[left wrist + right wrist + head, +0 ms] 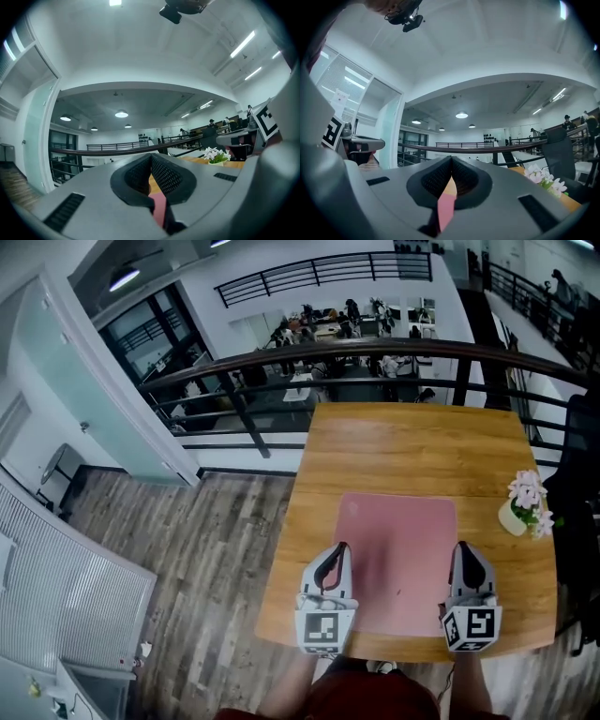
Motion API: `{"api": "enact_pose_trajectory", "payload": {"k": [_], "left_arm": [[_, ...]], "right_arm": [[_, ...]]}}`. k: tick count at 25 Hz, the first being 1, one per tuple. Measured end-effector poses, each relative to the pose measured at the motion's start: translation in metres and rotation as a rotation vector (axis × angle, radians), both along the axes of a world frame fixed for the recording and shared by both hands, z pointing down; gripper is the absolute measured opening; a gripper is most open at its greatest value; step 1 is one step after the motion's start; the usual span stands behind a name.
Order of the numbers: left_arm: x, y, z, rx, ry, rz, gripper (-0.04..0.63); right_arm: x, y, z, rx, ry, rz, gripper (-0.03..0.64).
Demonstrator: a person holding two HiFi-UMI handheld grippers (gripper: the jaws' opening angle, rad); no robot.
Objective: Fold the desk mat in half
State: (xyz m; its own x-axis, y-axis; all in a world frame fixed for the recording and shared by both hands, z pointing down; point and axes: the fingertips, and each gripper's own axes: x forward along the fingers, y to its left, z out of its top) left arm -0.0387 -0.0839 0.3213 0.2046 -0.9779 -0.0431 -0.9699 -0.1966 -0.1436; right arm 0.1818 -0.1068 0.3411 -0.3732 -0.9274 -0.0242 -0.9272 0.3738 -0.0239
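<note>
- Worktop (412, 446): light wood, rectangular, its far edge close to the railing.
- Pot (512, 518): small and pale, standing near the worktop's right edge.
- Flowers (527, 493): pink and white, in the pot.
- Railing (375, 351): dark, curved, with horizontal bars, beyond the worktop.
- Floor (197, 549): grey-brown planks, left of the worktop.
- Chair (579, 474): black, at the worktop's right side.
- Glass panel (89, 404): frosted, at far left.
- Desks (347, 320): on the level below, with people seated.
- Ceiling lamp (121, 114): round, lit.
</note>
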Motion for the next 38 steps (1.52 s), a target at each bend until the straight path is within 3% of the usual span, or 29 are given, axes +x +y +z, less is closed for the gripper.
{"api": "enact_pose_trajectory", "payload": {"k": [8, 15, 20, 30, 38], "left_arm": [[-0.013, -0.034, 0.028, -0.053, -0.021, 0.066, 0.020], [-0.024, -0.033, 0.087, -0.207, -0.117, 0.119, 0.021], [-0.034, -0.023, 0.135, -0.337, -0.134, 0.146, 0.025], [-0.033, 0.028, 0.223, -0.591, -0.249, 0.291, 0.145], [-0.031, 0.083, 0.287, -0.803, -0.454, 0.524, 0.241]], "right_arm": [[-0.021, -0.027, 0.019, -0.038, 0.041, 0.031, 0.011], [-0.036, -0.026, 0.062, -0.129, 0.134, -0.002, 0.011], [-0.047, -0.015, 0.118, -0.257, 0.223, -0.097, 0.029], [-0.047, 0.033, 0.209, -0.453, 0.411, -0.317, 0.105], [-0.038, 0.078, 0.266, -0.567, 0.586, -0.520, 0.197]]}}
